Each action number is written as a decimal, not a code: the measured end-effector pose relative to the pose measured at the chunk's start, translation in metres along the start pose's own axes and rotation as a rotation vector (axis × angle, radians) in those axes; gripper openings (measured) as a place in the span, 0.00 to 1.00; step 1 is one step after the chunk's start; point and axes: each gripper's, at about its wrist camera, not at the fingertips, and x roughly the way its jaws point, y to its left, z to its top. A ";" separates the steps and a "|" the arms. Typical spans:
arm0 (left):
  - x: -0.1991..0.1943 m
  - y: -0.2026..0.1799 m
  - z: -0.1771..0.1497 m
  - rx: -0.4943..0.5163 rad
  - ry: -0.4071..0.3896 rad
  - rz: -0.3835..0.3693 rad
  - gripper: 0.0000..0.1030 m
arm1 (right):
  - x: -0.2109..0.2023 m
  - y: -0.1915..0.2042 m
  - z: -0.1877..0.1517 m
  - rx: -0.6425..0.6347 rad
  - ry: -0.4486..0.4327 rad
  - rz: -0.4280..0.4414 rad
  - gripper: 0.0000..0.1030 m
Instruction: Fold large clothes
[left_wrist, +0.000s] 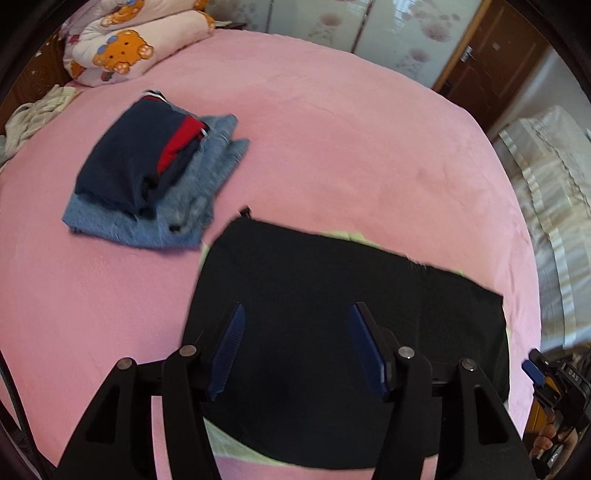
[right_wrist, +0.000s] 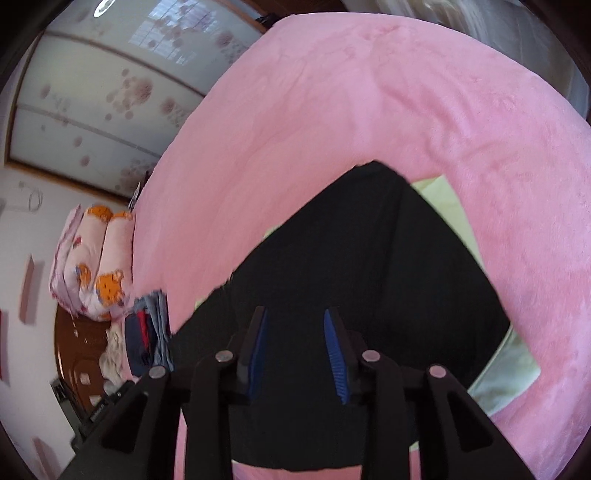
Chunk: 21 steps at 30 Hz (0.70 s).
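A folded black garment (left_wrist: 332, 280) lies flat on the pink bed (left_wrist: 332, 129), on top of a pale green cloth (left_wrist: 343, 236) whose edges peek out around it. My left gripper (left_wrist: 298, 308) hovers over the black garment, open, with nothing between its blue pads. In the right wrist view the same black garment (right_wrist: 351, 240) and green cloth (right_wrist: 443, 199) lie below my right gripper (right_wrist: 295, 310), which is narrowly open and holds nothing. At the right edge of the left wrist view the right gripper shows one blue pad (left_wrist: 532, 369), beside the garment.
A stack of folded clothes (left_wrist: 147, 173), navy and red on blue denim, lies on the bed to the left (right_wrist: 147, 339). A rolled bear-print quilt (left_wrist: 125, 48) sits at the bed's far corner. Pale crumpled clothes (left_wrist: 33, 114) lie at the left edge. A wardrobe (left_wrist: 369, 26) stands behind.
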 end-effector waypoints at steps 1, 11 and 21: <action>0.001 -0.005 -0.010 0.007 0.014 -0.012 0.55 | 0.001 0.007 -0.010 -0.032 0.009 0.002 0.17; 0.021 -0.064 -0.101 0.134 0.151 -0.161 0.09 | 0.022 0.046 -0.092 -0.255 0.107 0.165 0.01; 0.052 -0.094 -0.161 0.171 0.247 -0.279 0.07 | 0.055 0.033 -0.151 -0.363 0.219 0.174 0.00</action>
